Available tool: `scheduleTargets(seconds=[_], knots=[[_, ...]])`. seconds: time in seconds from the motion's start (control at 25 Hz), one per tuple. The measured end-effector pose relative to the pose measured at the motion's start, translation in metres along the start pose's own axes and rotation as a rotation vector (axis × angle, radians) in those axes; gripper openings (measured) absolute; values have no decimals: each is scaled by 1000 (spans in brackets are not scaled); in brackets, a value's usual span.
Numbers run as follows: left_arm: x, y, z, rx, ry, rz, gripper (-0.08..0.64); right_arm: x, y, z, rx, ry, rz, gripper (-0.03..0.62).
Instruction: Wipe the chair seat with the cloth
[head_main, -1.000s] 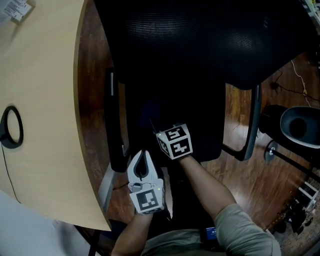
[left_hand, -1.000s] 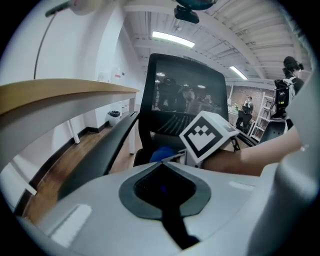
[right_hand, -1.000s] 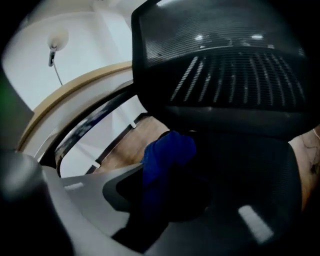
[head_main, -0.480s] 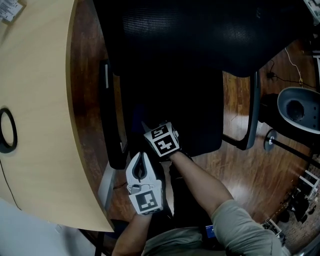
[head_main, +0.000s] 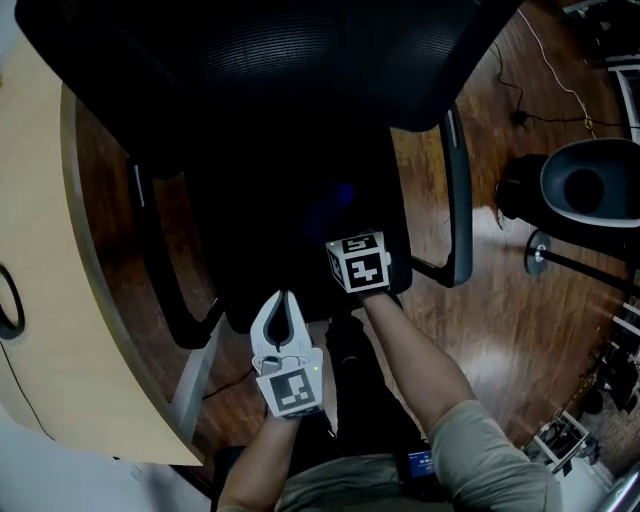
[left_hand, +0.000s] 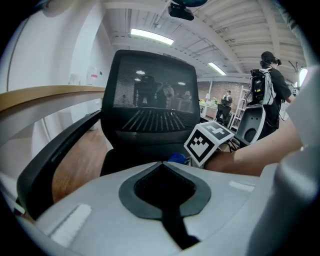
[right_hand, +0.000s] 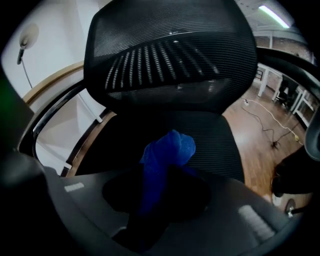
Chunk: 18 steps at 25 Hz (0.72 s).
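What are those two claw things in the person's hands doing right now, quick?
Left gripper: jaws closed together, holding nothing.
Right gripper: jaws closed on a crumpled blue cloth.

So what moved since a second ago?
The right gripper moved the blue cloth over the chair seat, a little left, then across toward its right side, still clamped on it. The left gripper stayed shut and empty near the seat's front edge.

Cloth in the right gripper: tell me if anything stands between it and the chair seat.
Nothing visible does. The blue cloth, clamped in the right gripper, faces bare black seat; the left gripper is off near the seat's front edge.
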<state>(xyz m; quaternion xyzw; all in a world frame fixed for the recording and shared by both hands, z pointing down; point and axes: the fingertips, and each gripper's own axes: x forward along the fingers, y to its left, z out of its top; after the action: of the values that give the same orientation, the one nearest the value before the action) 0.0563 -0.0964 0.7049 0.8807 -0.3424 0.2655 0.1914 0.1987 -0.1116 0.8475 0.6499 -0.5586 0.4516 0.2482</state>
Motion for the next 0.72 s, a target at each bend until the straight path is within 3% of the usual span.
scheduleTargets(seconds=[0.32, 0.52, 0.72], knots=[[24, -78, 11, 60, -3, -73, 5, -41, -132, -31, 247, -19, -208, 107], [33, -100, 10, 61, -1, -70, 5, -42, -152, -59, 279, 36, -273, 109], [29, -100, -2, 26, 11, -35, 5, -33, -155, -71, 291, 41, -262, 109]])
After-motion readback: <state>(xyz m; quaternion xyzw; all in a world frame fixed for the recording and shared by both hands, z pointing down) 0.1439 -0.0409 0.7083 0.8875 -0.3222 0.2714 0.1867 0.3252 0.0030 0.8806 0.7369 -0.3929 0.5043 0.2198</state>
